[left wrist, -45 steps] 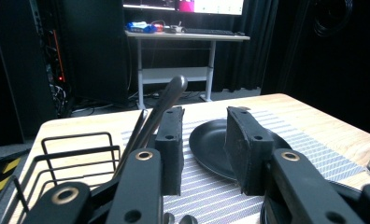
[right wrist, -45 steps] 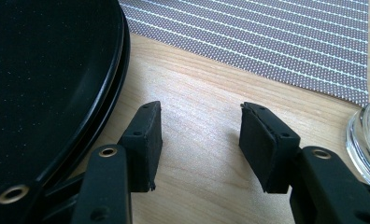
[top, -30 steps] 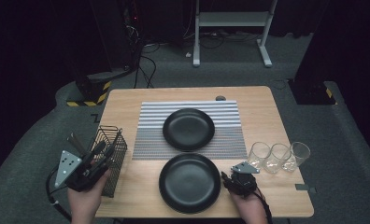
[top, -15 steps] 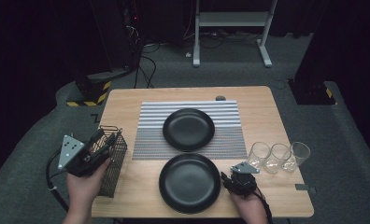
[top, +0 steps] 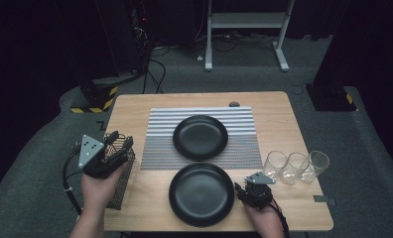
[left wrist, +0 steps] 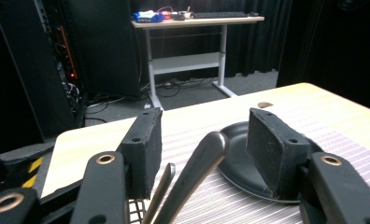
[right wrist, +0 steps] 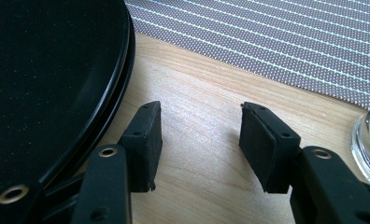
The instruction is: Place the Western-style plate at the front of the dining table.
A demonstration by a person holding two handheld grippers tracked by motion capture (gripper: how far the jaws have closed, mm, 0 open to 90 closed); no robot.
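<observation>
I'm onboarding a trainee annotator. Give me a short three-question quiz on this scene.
1. How many glasses stand at the right of the table?
2. True or false: the right claw is clamped on the near plate.
3. What stands between the jaws of the left claw? A) a glass B) cutlery handles C) a napkin
Key: 1. Three. 2. False: it is open beside the plate, with nothing between its jaws. 3. B; those jaws have just been opening and do not press on the handles.
</observation>
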